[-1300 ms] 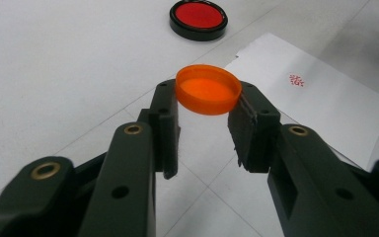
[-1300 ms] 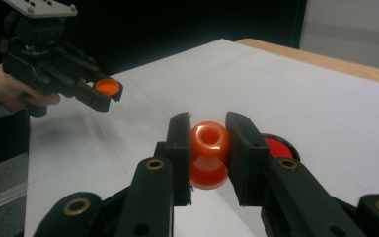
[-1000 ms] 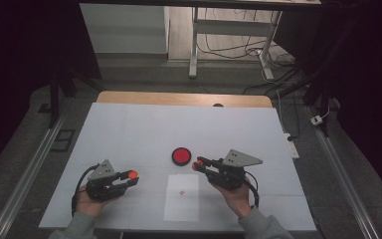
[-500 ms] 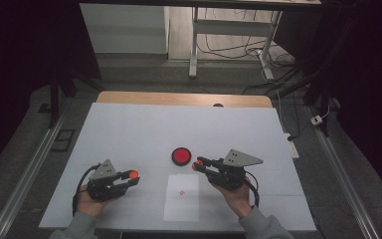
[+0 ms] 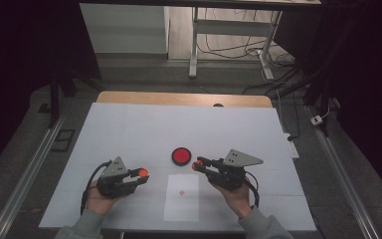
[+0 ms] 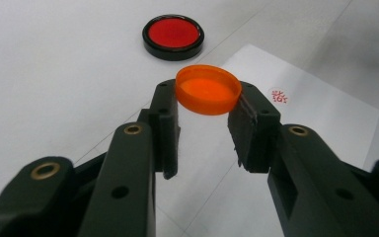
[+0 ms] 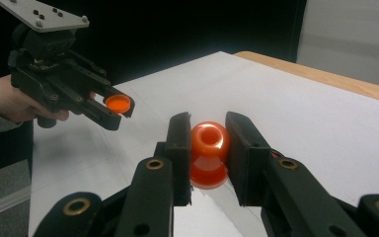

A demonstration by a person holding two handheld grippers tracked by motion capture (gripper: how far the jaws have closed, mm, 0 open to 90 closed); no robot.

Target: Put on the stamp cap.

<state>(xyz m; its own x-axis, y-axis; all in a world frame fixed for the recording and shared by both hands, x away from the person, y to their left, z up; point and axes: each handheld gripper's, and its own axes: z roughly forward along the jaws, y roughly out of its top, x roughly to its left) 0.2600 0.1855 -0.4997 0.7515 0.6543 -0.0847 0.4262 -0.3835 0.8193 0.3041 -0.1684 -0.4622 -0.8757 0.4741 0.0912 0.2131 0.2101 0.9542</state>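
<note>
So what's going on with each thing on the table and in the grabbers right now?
Orange cap: off the stamp, held between the left gripper's fingers, above the table.
Orange stamp: uncapped, clamped in the right gripper.
Red ink pad: open, lying flat on the table.
Paper sheet: flat on the table, one small red mark on it.

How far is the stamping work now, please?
Done, it seems: one red mark is printed on the paper sheet. In hand: the left claw holds the orange cap, the right claw holds the orange stamp. Left: probably capping it; the red ink pad lies open.
</note>
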